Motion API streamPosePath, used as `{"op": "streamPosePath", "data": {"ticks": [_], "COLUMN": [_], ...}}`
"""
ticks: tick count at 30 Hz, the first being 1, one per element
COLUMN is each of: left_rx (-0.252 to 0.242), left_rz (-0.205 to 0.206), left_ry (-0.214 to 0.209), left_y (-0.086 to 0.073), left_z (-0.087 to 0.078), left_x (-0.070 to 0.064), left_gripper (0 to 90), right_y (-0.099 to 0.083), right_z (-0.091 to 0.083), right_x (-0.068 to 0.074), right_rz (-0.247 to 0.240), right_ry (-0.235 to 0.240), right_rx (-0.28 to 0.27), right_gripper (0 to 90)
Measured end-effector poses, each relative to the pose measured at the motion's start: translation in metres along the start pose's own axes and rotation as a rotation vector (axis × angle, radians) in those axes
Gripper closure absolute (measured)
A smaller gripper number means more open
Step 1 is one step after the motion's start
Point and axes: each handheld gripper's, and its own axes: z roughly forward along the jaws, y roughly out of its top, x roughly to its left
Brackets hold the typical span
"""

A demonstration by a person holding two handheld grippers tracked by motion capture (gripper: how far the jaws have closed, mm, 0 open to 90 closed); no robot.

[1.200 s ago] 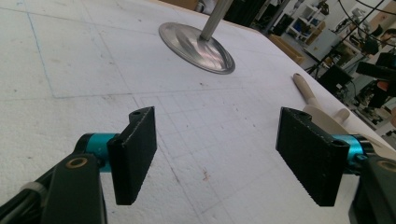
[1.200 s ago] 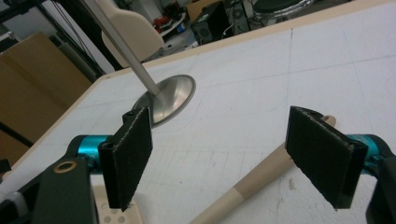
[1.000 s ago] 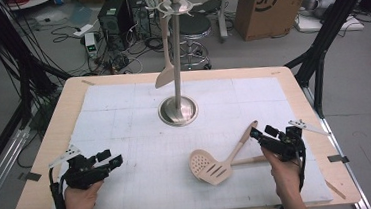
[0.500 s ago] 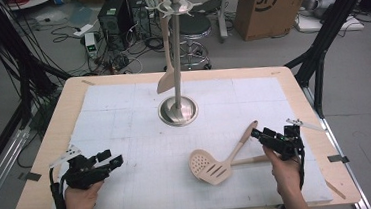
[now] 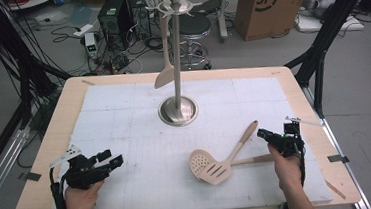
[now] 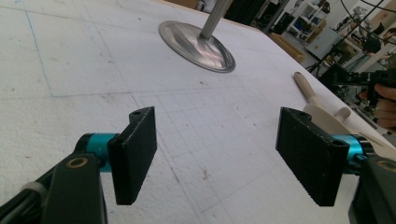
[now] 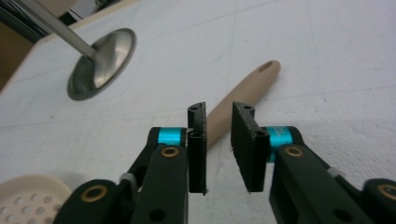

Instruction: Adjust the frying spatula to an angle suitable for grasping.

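Near the metal stand [image 5: 177, 107], on the white mat [image 5: 124, 114] that covered the bench [image 5: 63, 101], two pale kitchen tools lay crossed. The skimmer [image 5: 200, 161], a round head full of small holes, pointed its long handle up and away from the stand's base. The slotted turner [image 5: 218, 171] lay with its head touching the skimmer's head, and its handle ran out sideways toward the right gripper [image 5: 268, 134]. A wooden spatula [image 5: 164, 76] hung from the hooks at the top of the stand, its blade just beside the pole.

The right gripper was held by a hand [image 5: 288, 169] on the far side of the tools from the stand, close to the end of the turner's handle. In the right gripper view [image 7: 218, 140] its jaws stood only a narrow gap apart and held nothing; the skimmer's handle [image 7: 243, 95] lay on the mat beyond them, and the stand's base [image 7: 100, 63] showed farther off.

The left gripper [image 5: 111, 159] sat well apart from the stand and from both tools, gripped by the other hand [image 5: 81, 203]. In the left gripper view [image 6: 217, 154] its jaws were spread wide over bare mat, with nothing between them.
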Motion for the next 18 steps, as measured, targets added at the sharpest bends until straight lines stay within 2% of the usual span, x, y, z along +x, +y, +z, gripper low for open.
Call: {"op": "streamPosePath", "data": {"ticks": [4,10,18], "left_rx": [0.001,0.001,0.001], "left_rz": [-0.005,-0.007,-0.004], "left_ry": [0.0,0.0,-0.001], "left_y": [0.0,0.0,0.0], "left_z": [0.0,0.0,0.0], "left_x": [0.001,0.001,0.0], "left_gripper": [29.7,29.7,29.7], "right_y": [0.004,0.006,0.005], "right_z": [0.006,0.013,0.023], "right_x": [-0.003,-0.008,-0.011], "right_rz": [0.0,0.025,0.055], "right_ry": [0.003,-0.002,0.003], "right_rx": [0.031,0.057,0.121], "right_gripper": [88.1,89.2,89.2]}}
